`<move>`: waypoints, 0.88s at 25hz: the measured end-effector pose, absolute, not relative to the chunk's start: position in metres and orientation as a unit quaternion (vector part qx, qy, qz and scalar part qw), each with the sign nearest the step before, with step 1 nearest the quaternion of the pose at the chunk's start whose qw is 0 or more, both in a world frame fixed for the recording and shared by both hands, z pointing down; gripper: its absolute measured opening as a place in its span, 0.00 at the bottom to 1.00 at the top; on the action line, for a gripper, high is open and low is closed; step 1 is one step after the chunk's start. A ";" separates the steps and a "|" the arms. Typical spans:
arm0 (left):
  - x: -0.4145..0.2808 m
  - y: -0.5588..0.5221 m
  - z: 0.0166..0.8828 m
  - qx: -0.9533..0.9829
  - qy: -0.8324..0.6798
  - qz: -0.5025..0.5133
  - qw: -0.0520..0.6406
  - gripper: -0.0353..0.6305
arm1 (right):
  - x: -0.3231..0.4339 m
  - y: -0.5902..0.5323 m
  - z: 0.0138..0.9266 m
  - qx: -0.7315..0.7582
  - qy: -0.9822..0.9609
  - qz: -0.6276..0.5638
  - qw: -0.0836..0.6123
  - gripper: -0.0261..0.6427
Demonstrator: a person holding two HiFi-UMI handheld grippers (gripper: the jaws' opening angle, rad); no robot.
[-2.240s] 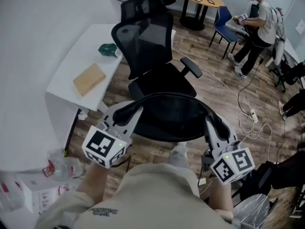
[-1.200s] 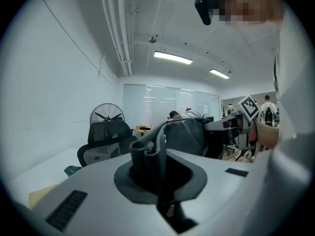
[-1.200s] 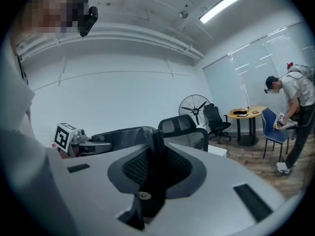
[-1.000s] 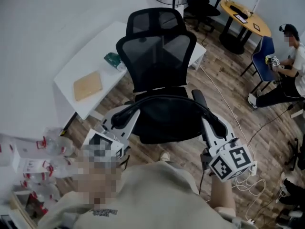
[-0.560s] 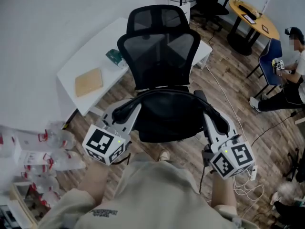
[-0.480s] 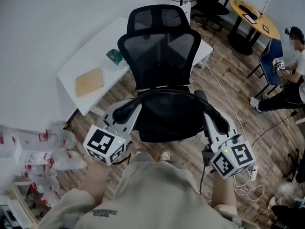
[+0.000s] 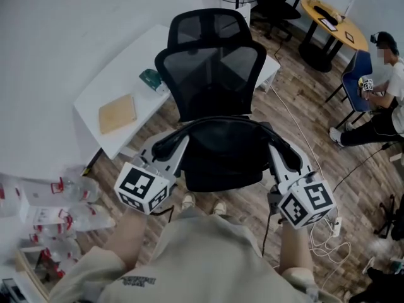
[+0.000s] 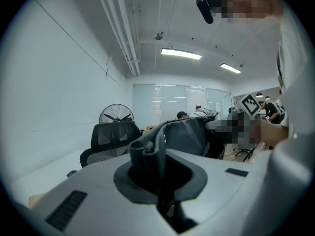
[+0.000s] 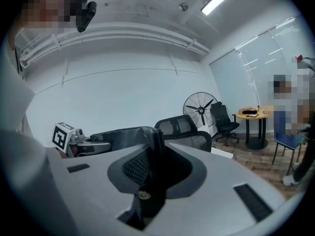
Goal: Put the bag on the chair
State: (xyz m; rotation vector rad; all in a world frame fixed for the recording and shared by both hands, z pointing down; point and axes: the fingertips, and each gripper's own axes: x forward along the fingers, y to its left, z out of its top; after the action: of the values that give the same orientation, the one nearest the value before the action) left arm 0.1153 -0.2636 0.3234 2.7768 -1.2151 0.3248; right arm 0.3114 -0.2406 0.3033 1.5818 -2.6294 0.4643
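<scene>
A black bag (image 7: 222,149) hangs stretched between my two grippers, just above the seat of the black mesh office chair (image 7: 211,74). My left gripper (image 7: 163,149) is shut on the bag's left end. My right gripper (image 7: 285,158) is shut on its right end. In the left gripper view, a bunched fold of the bag (image 8: 179,134) is pinched in the left gripper (image 8: 149,156), with the chair (image 8: 106,134) behind. In the right gripper view, the bag (image 9: 118,134) runs from the right gripper (image 9: 155,149) towards the other gripper's marker cube (image 9: 63,134). The bag hides most of the seat.
A white table (image 7: 110,68) stands left of the chair with a tan box (image 7: 117,112) and a green item (image 7: 150,79). Packs of water bottles (image 7: 57,201) lie at the lower left. Cables and a power strip (image 7: 334,223) cross the floor on the right. A seated person (image 7: 386,100) and a round table (image 7: 328,14) are at the far right.
The view has swung so the chair stands straight ahead. Both grippers have carried the bag slightly forward over the seat. Both stay shut on the bag.
</scene>
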 end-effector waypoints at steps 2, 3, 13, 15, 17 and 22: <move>0.113 -0.272 0.325 0.913 -0.392 0.104 0.047 0.11 | 0.309 -0.251 0.303 0.513 -0.846 0.144 0.025 0.16; 0.112 -0.278 0.325 0.914 -0.389 0.103 0.046 0.11 | 0.308 -0.257 0.302 0.515 -0.845 0.142 0.027 0.16; 0.105 -0.344 0.338 0.923 -0.367 0.098 0.057 0.11 | 0.301 -0.322 0.312 0.540 -0.827 0.151 0.039 0.17; 0.103 -0.359 0.346 0.923 -0.366 0.099 0.065 0.11 | 0.299 -0.336 0.319 0.541 -0.826 0.149 0.047 0.17; 0.103 -0.375 0.358 0.922 -0.365 0.101 0.079 0.11 | 0.299 -0.350 0.329 0.545 -0.823 0.150 0.056 0.17; 0.099 -0.412 0.396 0.919 -0.366 0.111 0.097 0.11 | 0.294 -0.382 0.364 0.552 -0.814 0.166 0.074 0.17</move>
State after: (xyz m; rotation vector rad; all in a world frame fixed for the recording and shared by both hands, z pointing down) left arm 0.0987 -0.4124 0.3961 2.7205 -1.0841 0.3282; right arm 0.2938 -0.3816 0.3641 1.6573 -2.4424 0.4977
